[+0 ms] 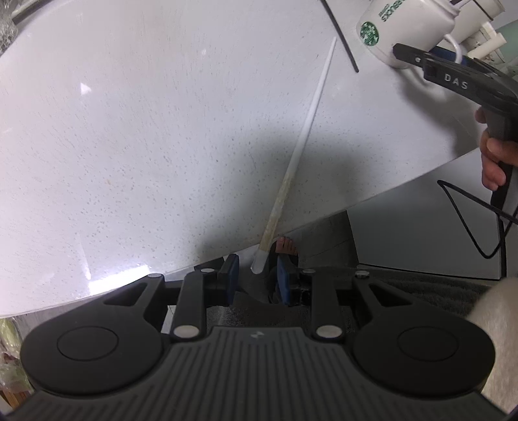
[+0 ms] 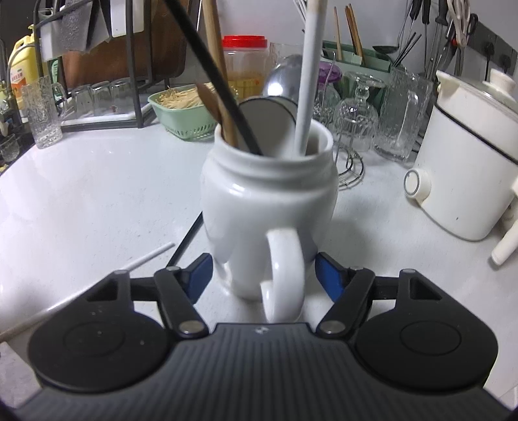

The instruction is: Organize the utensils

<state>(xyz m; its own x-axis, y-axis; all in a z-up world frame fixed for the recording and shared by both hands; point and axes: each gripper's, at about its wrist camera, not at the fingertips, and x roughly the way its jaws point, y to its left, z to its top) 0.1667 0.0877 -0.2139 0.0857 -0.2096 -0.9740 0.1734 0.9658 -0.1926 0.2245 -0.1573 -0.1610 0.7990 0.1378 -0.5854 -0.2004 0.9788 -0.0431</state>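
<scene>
A white chopstick (image 1: 304,142) lies on the white counter (image 1: 129,145), its thick end over the front edge. My left gripper (image 1: 257,278) is open with that end between its blue pads (image 1: 230,275), not clamped. A white mug (image 2: 268,207) holds a white chopstick (image 2: 309,81), a black chopstick (image 2: 213,74), wooden utensils (image 2: 217,74) and a metal spoon (image 2: 281,81). My right gripper (image 2: 264,275) is open around the mug's base and handle; the mug also shows in the left wrist view (image 1: 404,29). A black chopstick (image 1: 340,34) lies beside the mug.
Behind the mug stand a green basket of toothpicks (image 2: 181,113), a red-lidded jar (image 2: 244,61), glasses on a wire stand (image 2: 356,107), a glass pitcher (image 2: 401,116) and a dish rack (image 2: 97,64). A white cooker (image 2: 469,162) sits at the right.
</scene>
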